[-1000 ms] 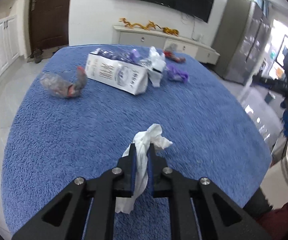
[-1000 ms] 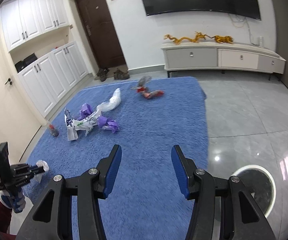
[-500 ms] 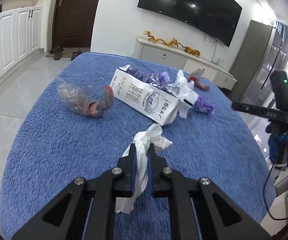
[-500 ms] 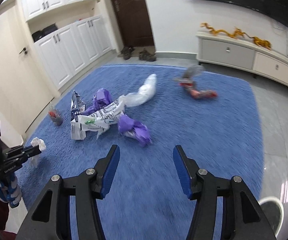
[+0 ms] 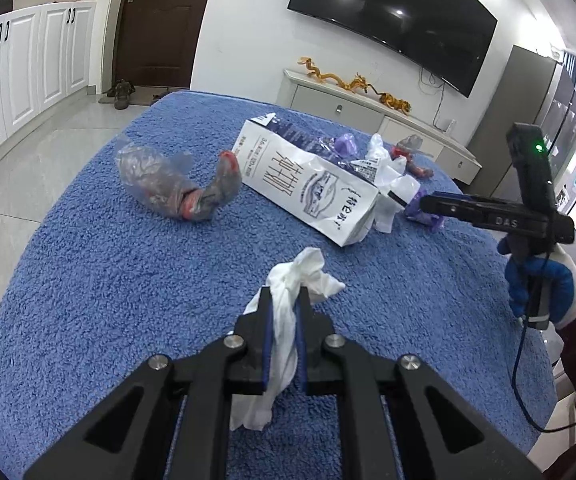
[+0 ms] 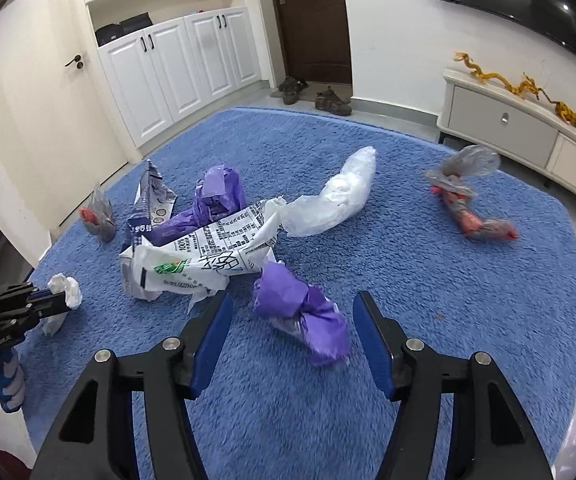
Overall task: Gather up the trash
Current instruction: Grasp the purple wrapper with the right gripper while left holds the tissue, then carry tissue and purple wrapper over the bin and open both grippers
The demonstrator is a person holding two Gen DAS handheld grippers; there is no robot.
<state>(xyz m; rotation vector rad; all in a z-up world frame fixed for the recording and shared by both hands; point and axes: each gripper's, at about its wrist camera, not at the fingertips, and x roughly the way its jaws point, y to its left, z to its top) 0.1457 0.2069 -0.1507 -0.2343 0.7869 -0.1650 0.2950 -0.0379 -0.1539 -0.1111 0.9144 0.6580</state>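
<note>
Trash lies scattered on a blue rug (image 5: 128,300). My left gripper (image 5: 284,296) is shut on a crumpled white tissue (image 5: 307,272), held just above the rug; from the right wrist view the same left gripper (image 6: 62,302) and tissue (image 6: 66,286) show at the far left. My right gripper (image 6: 293,304) hovers low over a purple wrapper (image 6: 299,308). Its jaws are opening, and the wrapper lies between the fingertips with neither pad touching it. A torn white milk carton (image 6: 200,256) lies just left of it. In the left wrist view the right gripper (image 5: 427,202) reaches in from the right.
Also on the rug are a clear bag with red inside (image 5: 176,188), a white plastic bag (image 6: 335,196), a second purple wrapper (image 6: 216,196) and a clear-and-red wrapper (image 6: 467,208). A low TV cabinet (image 6: 503,120), shoes (image 6: 327,100) and white cupboards (image 6: 176,68) border the rug.
My right gripper has swung in toward the trash pile and sunk, its jaws wider, and the purple wrapper now lies between its fingers. The left gripper keeps the tissue and has drifted nearer the carton.
</note>
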